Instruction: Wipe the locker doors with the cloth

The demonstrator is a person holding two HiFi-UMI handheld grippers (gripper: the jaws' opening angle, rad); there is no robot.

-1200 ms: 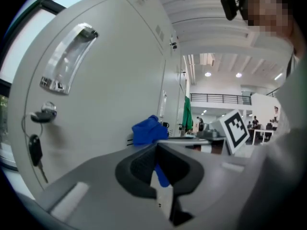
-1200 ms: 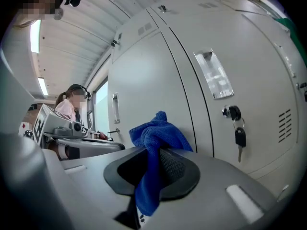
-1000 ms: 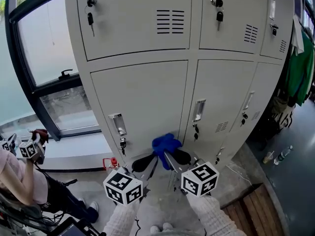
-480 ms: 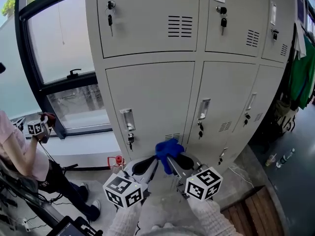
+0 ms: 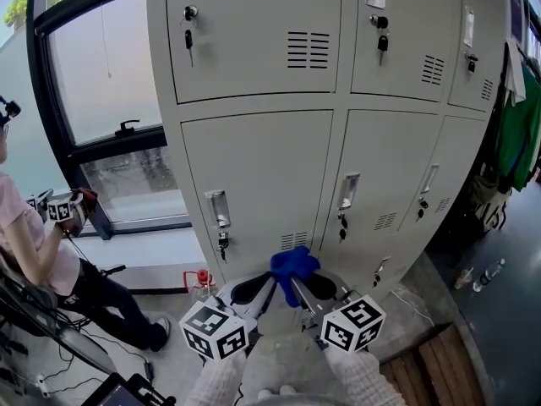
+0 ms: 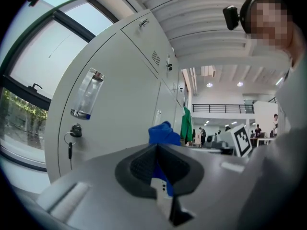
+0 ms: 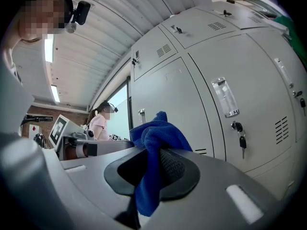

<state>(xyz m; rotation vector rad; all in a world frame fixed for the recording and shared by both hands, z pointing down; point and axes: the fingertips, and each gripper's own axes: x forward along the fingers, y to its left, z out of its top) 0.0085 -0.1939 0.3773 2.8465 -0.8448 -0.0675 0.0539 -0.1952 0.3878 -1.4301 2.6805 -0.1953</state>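
Grey locker doors (image 5: 254,167) stand straight ahead of the cloth (image 5: 293,263).
Cloth is clamped in the right gripper (image 5: 292,279) jaws, near the lower door's vent (image 5: 293,240); left gripper (image 5: 267,282) jaws are pressed together alongside.

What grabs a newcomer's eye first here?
The bright blue cloth sits low centre before the grey lockers, pinched by the left gripper and right gripper together. Next come the keys dangling from the door locks, and a person in pink at far left by the window.
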